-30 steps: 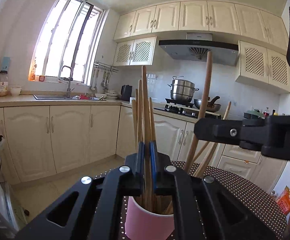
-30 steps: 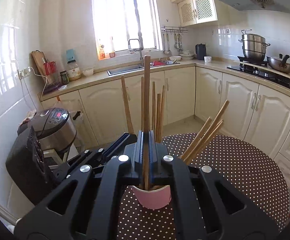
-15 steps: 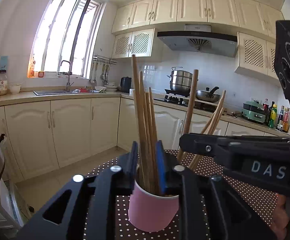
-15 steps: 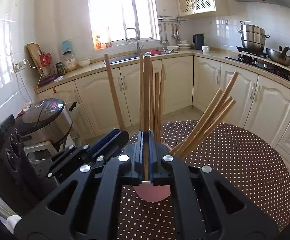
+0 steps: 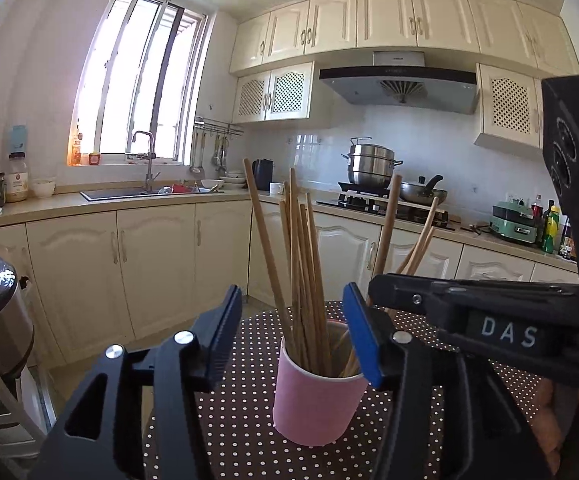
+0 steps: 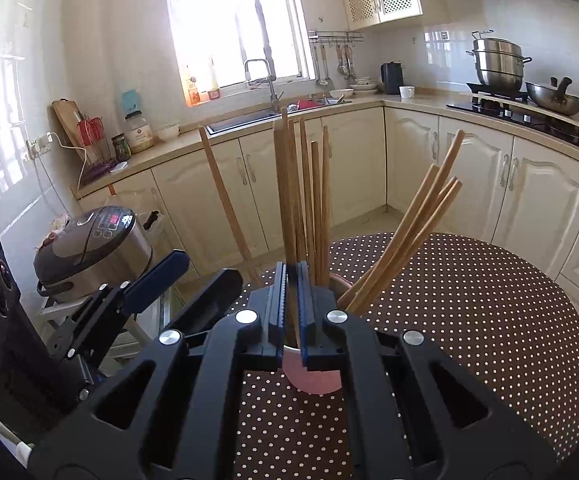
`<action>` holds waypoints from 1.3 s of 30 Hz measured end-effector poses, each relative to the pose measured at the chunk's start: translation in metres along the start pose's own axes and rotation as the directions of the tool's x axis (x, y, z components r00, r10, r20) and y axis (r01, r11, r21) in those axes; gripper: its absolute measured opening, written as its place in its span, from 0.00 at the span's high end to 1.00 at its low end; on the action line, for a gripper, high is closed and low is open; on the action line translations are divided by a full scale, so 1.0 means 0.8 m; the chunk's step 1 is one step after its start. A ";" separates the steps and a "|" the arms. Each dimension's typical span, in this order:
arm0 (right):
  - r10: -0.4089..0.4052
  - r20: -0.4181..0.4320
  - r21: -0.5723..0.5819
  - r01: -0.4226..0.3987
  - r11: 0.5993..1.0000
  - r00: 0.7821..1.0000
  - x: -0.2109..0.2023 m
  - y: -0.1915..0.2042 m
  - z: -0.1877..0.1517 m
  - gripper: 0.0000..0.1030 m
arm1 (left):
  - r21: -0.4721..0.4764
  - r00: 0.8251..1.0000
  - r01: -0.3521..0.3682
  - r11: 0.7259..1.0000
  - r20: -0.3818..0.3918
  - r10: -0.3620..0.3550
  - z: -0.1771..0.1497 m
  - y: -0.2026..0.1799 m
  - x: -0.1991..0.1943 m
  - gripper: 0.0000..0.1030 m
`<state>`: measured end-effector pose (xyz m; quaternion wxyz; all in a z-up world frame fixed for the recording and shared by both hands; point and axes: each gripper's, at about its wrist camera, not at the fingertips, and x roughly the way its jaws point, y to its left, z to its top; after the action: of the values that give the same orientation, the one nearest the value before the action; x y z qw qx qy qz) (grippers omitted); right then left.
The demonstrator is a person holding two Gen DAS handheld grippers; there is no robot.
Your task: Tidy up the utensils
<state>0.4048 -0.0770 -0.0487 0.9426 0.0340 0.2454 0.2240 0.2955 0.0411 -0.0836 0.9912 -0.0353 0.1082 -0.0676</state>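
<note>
A pink cup (image 5: 315, 396) stands on the dotted table (image 5: 241, 432) and holds several wooden chopsticks (image 5: 303, 272); some stand upright and others lean right. My left gripper (image 5: 294, 334) is in front of the cup with its jaws opening. The upright chopsticks stand between its blue pads (image 5: 225, 332) untouched. In the right wrist view my right gripper (image 6: 291, 276) is shut on one upright chopstick (image 6: 283, 184) just above the pink cup (image 6: 313, 378). It reaches in from the right in the left wrist view, where the right gripper (image 5: 381, 292) hides its own jaws.
A rice cooker (image 6: 93, 248) sits on a low stand left of the round table (image 6: 469, 300). Cream cabinets, a sink (image 6: 257, 116) and a stove with pots (image 6: 497, 64) line the far walls. The left gripper (image 6: 207, 268) shows at the right wrist view's left.
My left gripper has let go of the upright chopsticks and spread its jaws, drawing back so the whole cup shows. The right gripper stays shut on its chopstick, barely moving.
</note>
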 end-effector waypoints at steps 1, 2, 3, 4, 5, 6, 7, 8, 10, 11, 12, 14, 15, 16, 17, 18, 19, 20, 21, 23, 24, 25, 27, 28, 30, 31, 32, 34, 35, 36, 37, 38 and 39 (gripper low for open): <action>-0.004 0.009 0.001 0.004 1.000 1.000 -0.007 0.000 0.000 0.93 | 0.003 1.000 -0.005 1.000 -0.001 0.005 0.001 0.000 -0.005 0.48; -0.008 0.021 0.002 0.008 1.000 1.000 -0.015 0.001 0.000 0.91 | 0.004 1.000 -0.008 1.000 0.001 0.008 0.003 0.000 -0.009 0.48; -0.013 0.032 0.004 0.013 1.000 0.999 -0.023 0.001 0.000 0.88 | 0.004 1.000 -0.012 1.000 0.004 0.012 0.005 0.000 -0.016 0.46; -0.015 0.041 0.005 0.015 1.000 0.999 -0.030 0.003 -0.001 0.85 | 0.003 1.000 -0.018 1.000 0.006 0.018 0.007 0.000 -0.023 0.45; -0.017 0.051 0.006 0.016 1.000 0.999 -0.037 0.004 -0.001 0.78 | 0.002 1.000 -0.025 1.000 0.009 0.025 0.009 0.000 -0.029 0.43; -0.018 0.060 0.007 0.017 1.000 0.998 -0.045 0.004 -0.001 0.69 | 0.001 0.999 -0.036 0.999 0.008 0.036 0.011 -0.001 -0.035 0.42; -0.021 0.077 0.008 0.021 1.000 0.997 -0.057 0.005 -0.001 0.65 | 0.000 0.999 -0.042 0.999 0.007 0.042 0.013 -0.001 -0.040 0.42; -0.026 0.087 0.008 0.026 1.000 0.996 -0.065 0.004 -0.001 0.53 | -0.003 0.999 -0.046 0.999 0.009 0.046 0.015 -0.001 -0.049 0.41; -0.034 0.108 0.002 0.034 0.999 0.994 -0.085 0.008 -0.002 0.53 | -0.004 0.998 -0.068 0.998 0.014 0.068 0.022 -0.005 -0.062 0.38; -0.037 0.117 -0.002 0.037 0.999 0.992 -0.095 0.009 -0.003 0.53 | -0.005 0.997 -0.073 0.997 0.019 0.073 0.025 -0.007 -0.070 0.37; -0.042 0.126 -0.005 0.043 0.999 0.991 -0.104 0.011 -0.004 0.53 | -0.007 0.997 -0.075 0.997 0.025 0.075 0.028 -0.008 -0.080 0.34; -0.060 0.151 -0.019 0.064 0.998 0.987 -0.129 0.016 -0.008 0.51 | -0.012 0.995 -0.090 0.996 0.035 0.090 0.034 -0.011 -0.097 0.31; -0.069 0.164 -0.028 0.075 0.997 0.984 -0.140 0.019 -0.010 0.48 | -0.014 0.995 -0.093 0.996 0.043 0.093 0.037 -0.013 -0.107 0.30; -0.083 0.176 -0.040 0.091 0.995 0.981 -0.151 0.022 -0.015 0.47 | -0.015 0.994 -0.098 0.995 0.050 0.098 0.040 -0.015 -0.118 0.29; -0.096 0.184 -0.052 0.107 0.993 0.978 -0.158 0.026 -0.017 0.45 | -0.011 0.993 -0.109 0.994 0.051 0.110 0.043 -0.018 -0.127 0.27; -0.116 0.193 -0.071 0.131 0.989 0.974 -0.168 0.031 -0.023 0.43 | -0.005 0.992 -0.113 0.994 0.053 0.113 0.045 -0.020 -0.136 0.27; -0.122 0.198 -0.079 0.140 0.987 0.973 -0.174 0.036 -0.026 0.43 | 0.003 0.992 -0.115 0.993 0.062 0.115 0.047 -0.023 -0.146 0.26; -0.125 0.204 -0.085 0.145 0.986 0.971 -0.182 0.040 -0.031 0.41 | 0.010 0.990 -0.126 0.992 0.068 0.125 0.048 -0.026 -0.157 0.23; -0.130 0.213 -0.090 0.152 0.984 0.968 -0.191 0.043 -0.036 0.39 | 0.016 0.988 -0.136 0.991 0.074 0.134 0.049 -0.029 -0.167 0.22; -0.141 0.236 -0.097 0.168 0.981 0.961 -0.209 0.049 -0.044 0.36 | 0.027 0.986 -0.147 0.989 0.086 0.144 0.051 -0.035 -0.185 0.20; -0.144 0.248 -0.101 0.174 0.980 0.958 -0.217 0.051 -0.047 0.34 | 0.034 0.984 -0.154 0.988 0.092 0.150 0.053 -0.039 -0.193 0.20; -0.151 0.264 -0.106 0.185 0.977 0.953 -0.227 0.055 -0.052 0.33 | 0.041 0.982 -0.160 0.986 0.108 0.154 0.054 -0.042 -0.205 0.20; -0.171 0.290 -0.115 0.211 0.971 0.942 -0.242 0.061 -0.060 0.30 | 0.039 0.974 -0.184 0.982 0.143 0.177 0.056 -0.046 -0.228 0.20; -0.182 0.305 -0.117 0.227 0.967 0.935 -0.251 0.065 -0.065 0.29 | 0.032 0.971 -0.185 0.982 0.156 0.178 0.058 -0.047 -0.240 0.19; -0.186 0.329 -0.117 0.236 0.965 0.926 -0.266 0.070 -0.074 0.26 | 0.019 0.972 -0.170 0.985 0.165 0.164 0.061 -0.049 -0.260 0.17; -0.190 0.344 -0.114 0.242 0.964 0.919 -0.275 0.073 -0.079 0.25 | 0.016 0.974 -0.158 0.987 0.167 0.153 0.061 -0.050 -0.270 0.17; -0.191 0.354 -0.114 0.245 0.963 0.915 -0.280 0.076 -0.082 0.24 | 0.014 0.974 -0.156 0.988 0.171 0.151 0.061 -0.051 -0.276 0.17; -0.190 0.377 -0.112 0.248 0.962 0.907 -0.294 0.081 -0.090 0.23 | 0.017 0.971 -0.163 0.987 0.183 0.157 0.060 -0.055 -0.291 0.17; -0.192 0.389 -0.112 0.252 0.961 0.901 -0.300 0.083 -0.093 0.22 | 0.025 0.971 -0.163 0.986 0.179 0.156 0.059 -0.058 -0.295 0.17; -0.195 0.396 -0.112 0.258 0.960 0.897 -0.304 0.087 -0.096 0.21 | 0.031 0.972 -0.163 0.986 0.176 0.155 0.058 -0.059 -0.299 0.17; -0.201 0.408 -0.111 0.267 0.957 0.890 -0.309 0.090 -0.099 0.21 | 0.038 0.973 -0.164 0.986 0.173 0.155 0.056 -0.061 -0.302 0.17; -0.204 0.416 -0.112 0.272 0.956 0.886 -0.312 0.093 -0.102 0.20 | 0.044 0.973 -0.165 0.985 0.170 0.155 0.055 -0.063 -0.306 0.17; -0.203 0.422 -0.117 0.275 0.954 0.884 -0.316 0.097 -0.103 0.20 | 0.052 0.973 -0.167 0.985 0.172 0.156 0.054 -0.065 -0.311 0.17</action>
<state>0.1371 -0.1222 0.0052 0.9925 -0.0330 0.0268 0.1143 0.0581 0.0273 0.0153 0.9996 0.0007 0.0247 0.0129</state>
